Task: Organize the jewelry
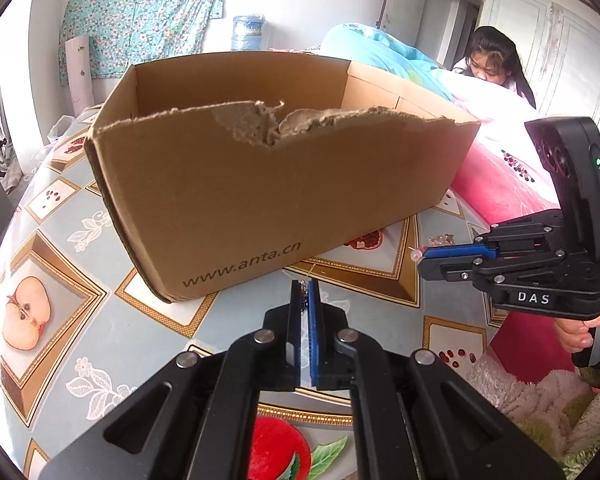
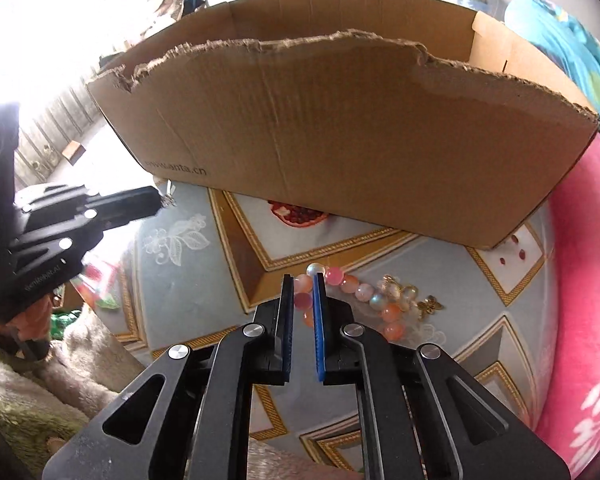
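So both grippers sit right in front of the torn cardboard box [image 1: 260, 184], which I'd guess is where the jewelry ends up. The left gripper [image 1: 305, 292] is shut on something tiny with a thin gold chain; can't tell what exactly. The right gripper [image 2: 303, 288] is pinched onto the pink bead bracelet [image 2: 356, 292], which lies on the surface near its right edge, just beside a small gold charm [image 2: 430, 305]. The right wrist view shows the whole bracelet; the left one only catches a single pearly bead [image 1: 416, 256] at the right gripper's tip.
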`<state>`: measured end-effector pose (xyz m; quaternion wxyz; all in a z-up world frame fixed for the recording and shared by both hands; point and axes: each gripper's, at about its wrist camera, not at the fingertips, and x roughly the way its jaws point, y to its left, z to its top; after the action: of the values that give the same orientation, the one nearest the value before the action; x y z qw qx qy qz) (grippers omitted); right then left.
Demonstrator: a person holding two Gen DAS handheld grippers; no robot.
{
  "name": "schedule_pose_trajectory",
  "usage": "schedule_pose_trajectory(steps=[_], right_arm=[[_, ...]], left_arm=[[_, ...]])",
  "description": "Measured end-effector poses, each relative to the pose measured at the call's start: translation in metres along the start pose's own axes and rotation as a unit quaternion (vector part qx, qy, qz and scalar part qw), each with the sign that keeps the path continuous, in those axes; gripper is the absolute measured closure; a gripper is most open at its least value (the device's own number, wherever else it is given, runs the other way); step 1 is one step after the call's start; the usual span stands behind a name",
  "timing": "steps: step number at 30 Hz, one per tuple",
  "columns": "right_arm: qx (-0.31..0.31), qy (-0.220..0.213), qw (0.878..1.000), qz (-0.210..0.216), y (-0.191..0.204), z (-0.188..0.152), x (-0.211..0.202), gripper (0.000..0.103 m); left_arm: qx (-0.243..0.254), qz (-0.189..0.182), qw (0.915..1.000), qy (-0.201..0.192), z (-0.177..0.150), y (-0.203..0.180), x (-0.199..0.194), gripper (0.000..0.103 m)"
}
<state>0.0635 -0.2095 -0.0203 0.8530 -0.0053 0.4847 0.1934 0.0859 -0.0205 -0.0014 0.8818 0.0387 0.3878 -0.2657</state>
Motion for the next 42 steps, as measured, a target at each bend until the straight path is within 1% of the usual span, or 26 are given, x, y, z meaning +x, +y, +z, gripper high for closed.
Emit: schedule_pose_trajectory(steps=[2,5,6,8,11,16,18,20,23,26,31,33,38,40,42], right_arm=[[0.011,-0.010,0.999,0.042,0.006,0.005,0.001,0.096],[0.016,-0.023,0.996,0.082,0.015,0.011,0.000,0.094],[0.018,-0.028,0.996,0.086,0.014,0.012,-0.002,0.085],[0.021,-0.043,0.996,0.081,0.008,0.009,-0.009,0.075],[0.044,-0.048,0.995,0.069,-0.013,0.002,-0.019,0.075],[0.086,-0.040,0.995,0.012,-0.049,-0.025,-0.033,0.075],[0.102,-0.039,0.994,-0.004,-0.068,-0.036,-0.039,0.075],[0.116,-0.039,0.992,-0.019,-0.077,-0.043,-0.038,0.075],[0.117,-0.044,0.991,-0.035,-0.084,-0.048,-0.042,0.075],[0.100,-0.046,0.993,-0.046,-0.085,-0.046,-0.039,0.075],[0.064,-0.044,0.995,-0.058,-0.080,-0.041,-0.035,0.075],[0.059,-0.042,0.996,-0.061,-0.075,-0.038,-0.034,0.075],[0.068,-0.047,0.995,-0.055,-0.086,-0.035,-0.027,0.077],[0.080,-0.050,0.995,-0.042,-0.092,-0.032,-0.025,0.079],[0.088,-0.045,0.995,-0.028,-0.097,-0.031,-0.020,0.084]], left_arm=[[-0.003,0.002,1.0000,-0.001,-0.001,0.002,-0.001,0.101],[-0.005,0.005,1.0000,-0.001,-0.002,0.003,-0.002,0.101],[-0.005,0.006,1.0000,-0.002,-0.002,0.003,-0.003,0.101],[-0.004,0.009,1.0000,-0.001,-0.003,0.003,-0.003,0.101],[-0.006,0.011,0.9999,0.001,-0.004,0.004,-0.002,0.101],[-0.005,0.007,1.0000,-0.002,-0.003,0.002,-0.001,0.101],[-0.002,0.002,1.0000,-0.003,-0.001,-0.001,0.000,0.101],[0.004,-0.004,1.0000,-0.005,0.001,-0.006,0.000,0.101],[0.015,-0.015,0.9998,-0.006,0.004,-0.017,0.002,0.101],[0.026,-0.027,0.9993,-0.005,0.005,-0.029,0.005,0.101],[0.043,-0.042,0.9982,0.002,0.005,-0.050,0.009,0.101],[0.047,-0.048,0.9977,0.004,0.004,-0.057,0.010,0.101],[0.061,-0.055,0.9965,0.012,0.003,-0.067,0.014,0.101],[0.061,-0.056,0.9965,0.013,0.003,-0.067,0.016,0.101],[0.060,-0.057,0.9965,0.014,0.004,-0.066,0.016,0.101]])
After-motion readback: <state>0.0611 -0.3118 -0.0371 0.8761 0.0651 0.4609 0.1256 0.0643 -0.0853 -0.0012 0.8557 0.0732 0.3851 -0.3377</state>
